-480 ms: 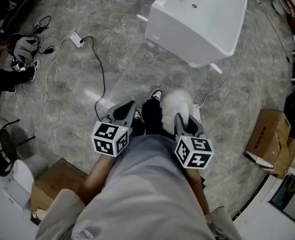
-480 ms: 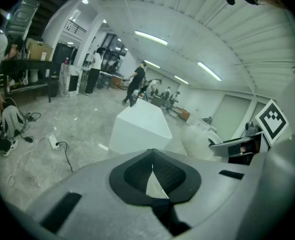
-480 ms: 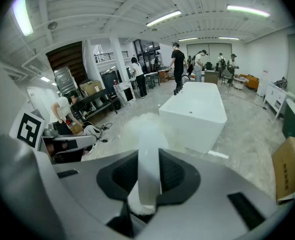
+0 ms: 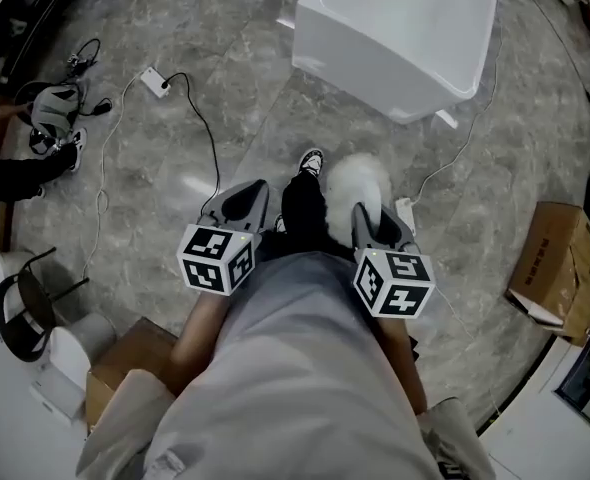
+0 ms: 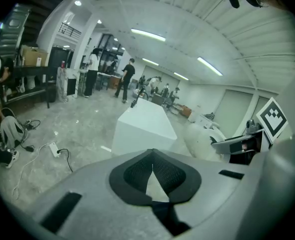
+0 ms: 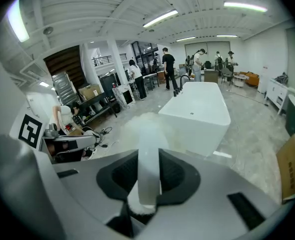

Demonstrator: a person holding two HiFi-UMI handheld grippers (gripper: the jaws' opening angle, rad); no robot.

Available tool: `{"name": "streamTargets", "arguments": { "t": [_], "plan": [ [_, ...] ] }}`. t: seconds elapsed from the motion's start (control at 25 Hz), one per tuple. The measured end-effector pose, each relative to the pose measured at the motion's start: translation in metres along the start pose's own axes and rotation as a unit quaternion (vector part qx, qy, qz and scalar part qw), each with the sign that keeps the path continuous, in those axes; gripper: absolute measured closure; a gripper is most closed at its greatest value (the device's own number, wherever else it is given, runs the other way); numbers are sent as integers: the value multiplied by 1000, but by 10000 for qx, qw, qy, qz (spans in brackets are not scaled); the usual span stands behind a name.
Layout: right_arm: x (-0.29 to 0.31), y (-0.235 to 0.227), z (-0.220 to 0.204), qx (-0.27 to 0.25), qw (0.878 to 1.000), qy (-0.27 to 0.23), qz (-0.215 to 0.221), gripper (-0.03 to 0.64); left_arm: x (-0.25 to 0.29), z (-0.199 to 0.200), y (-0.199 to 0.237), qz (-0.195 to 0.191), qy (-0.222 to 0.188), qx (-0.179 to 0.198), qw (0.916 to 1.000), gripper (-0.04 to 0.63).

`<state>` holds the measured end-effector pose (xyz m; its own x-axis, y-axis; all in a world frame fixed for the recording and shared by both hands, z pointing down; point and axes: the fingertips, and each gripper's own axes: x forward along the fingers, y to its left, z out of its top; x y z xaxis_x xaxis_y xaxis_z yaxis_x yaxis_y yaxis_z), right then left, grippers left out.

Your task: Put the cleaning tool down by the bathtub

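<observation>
- The tool (image 4: 358, 183) hangs at centre frame in the head view. Its fluffy white head points up-frame, and its long axis runs from your right hand-held gripper (image 4: 373, 226) toward the tub (image 4: 405, 38).
- That right hand-held gripper pinches the tool's white handle, with the fluffy head sticking out past the jaw tips.
- The tub sits upper right of the frame, well apart from the tool, with bare floor (image 4: 265, 138) between them.
- Your right side is nearer the tub. The left hand-held gripper (image 4: 240, 206), left of centre, has its jaws pressed together on nothing.
- The move likely needed: carry the tool up-frame, then lower it beside the tub's near wall.
</observation>
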<state>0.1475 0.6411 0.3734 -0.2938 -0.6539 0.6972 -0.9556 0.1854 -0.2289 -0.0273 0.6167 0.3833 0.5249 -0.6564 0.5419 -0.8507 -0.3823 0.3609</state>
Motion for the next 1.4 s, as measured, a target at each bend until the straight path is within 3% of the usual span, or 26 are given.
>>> {"name": "streamTargets", "arguments": {
  "t": [0.36,0.56,0.92,1.2,1.4],
  "plan": [
    [64,-19,72,313,9986,-161,405,540,59,69,26,-6,30,146,9999,591],
    [108,-37,113,495,9970,-194,565,540,100,107,41,73,162,449,9988,591],
    [170,-72,187,545,9952,-305,749,540,169,177,55,76,206,602,9979,591],
    [209,-96,228,464,9946,-344,862,540,207,214,66,160,124,605,9980,591],
    [224,-107,245,407,9943,-331,933,539,231,228,59,-3,109,601,9981,591]
  ]
}}
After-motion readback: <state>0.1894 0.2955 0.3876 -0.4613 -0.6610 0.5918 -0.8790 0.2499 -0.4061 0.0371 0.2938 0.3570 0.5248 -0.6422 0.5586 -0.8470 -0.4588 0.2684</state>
